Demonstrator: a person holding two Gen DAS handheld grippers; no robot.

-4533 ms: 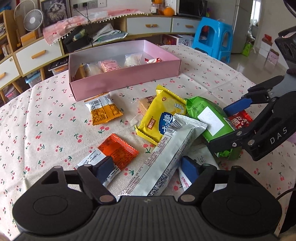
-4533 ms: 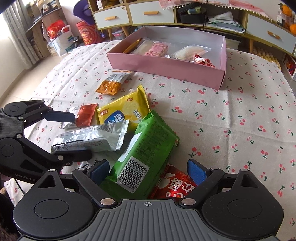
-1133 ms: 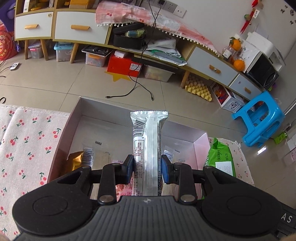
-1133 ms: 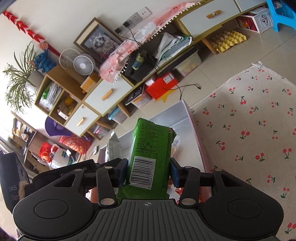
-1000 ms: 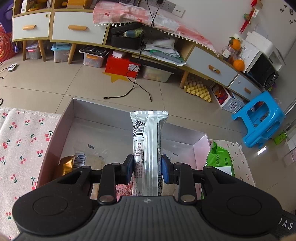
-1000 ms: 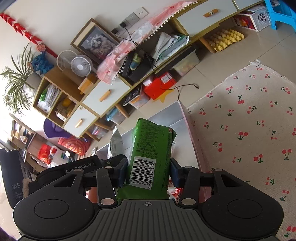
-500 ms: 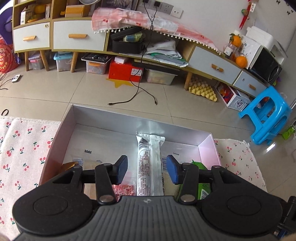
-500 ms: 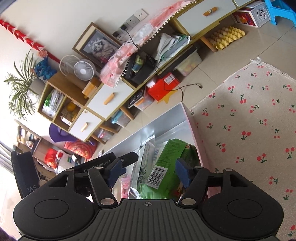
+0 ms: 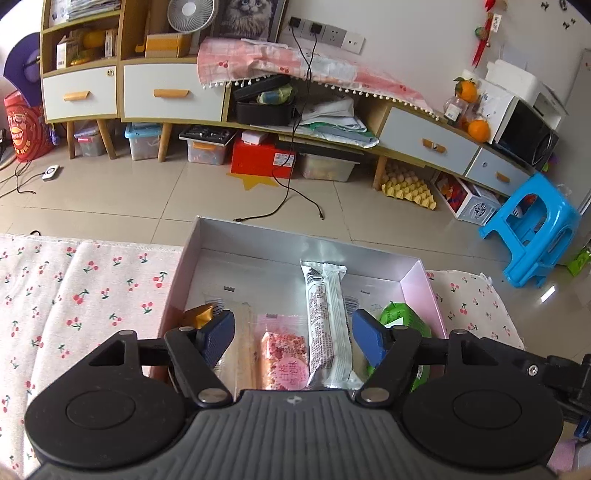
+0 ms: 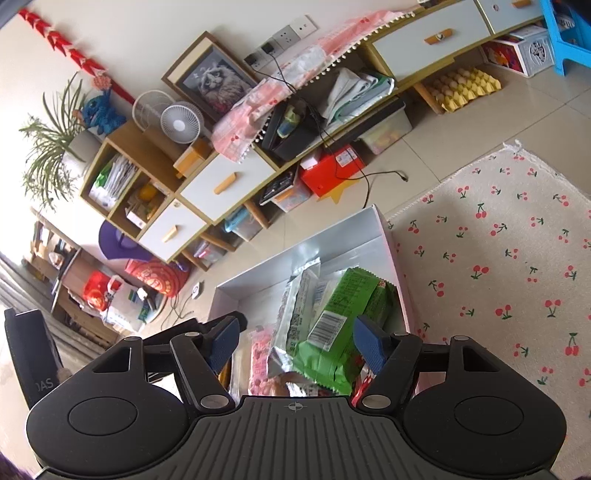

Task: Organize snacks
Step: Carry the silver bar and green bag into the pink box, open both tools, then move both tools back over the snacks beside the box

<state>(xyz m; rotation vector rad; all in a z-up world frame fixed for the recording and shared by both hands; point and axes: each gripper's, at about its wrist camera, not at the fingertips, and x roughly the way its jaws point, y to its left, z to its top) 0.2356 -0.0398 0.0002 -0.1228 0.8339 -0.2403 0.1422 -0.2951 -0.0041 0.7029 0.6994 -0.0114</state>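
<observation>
Counter: a cherry-print cloth (image 9: 92, 295) covers it; the pink box (image 9: 424, 291) sits at its far edge, beyond which lies tiled floor.
Room: a long low cabinet (image 9: 173, 94) with white drawers runs along the far wall, a small fan (image 9: 190, 14) on top, a blue stool (image 9: 532, 229) on the floor at right.
Box contents: a silver packet (image 9: 327, 325) lies lengthwise in the middle, a pink snack (image 9: 284, 360) just left of it, a gold-wrapped piece (image 9: 199, 315) at the left wall, a green packet (image 10: 340, 325) at the right wall — tilted, partly over the silver one.
Left tool (image 9: 291, 336): hangs over the near part of the box, jaws spread, gripping nothing.
Right tool (image 10: 295, 339): above the box's right end — jaws spread wide, the green packet lying free between and beyond them.
</observation>
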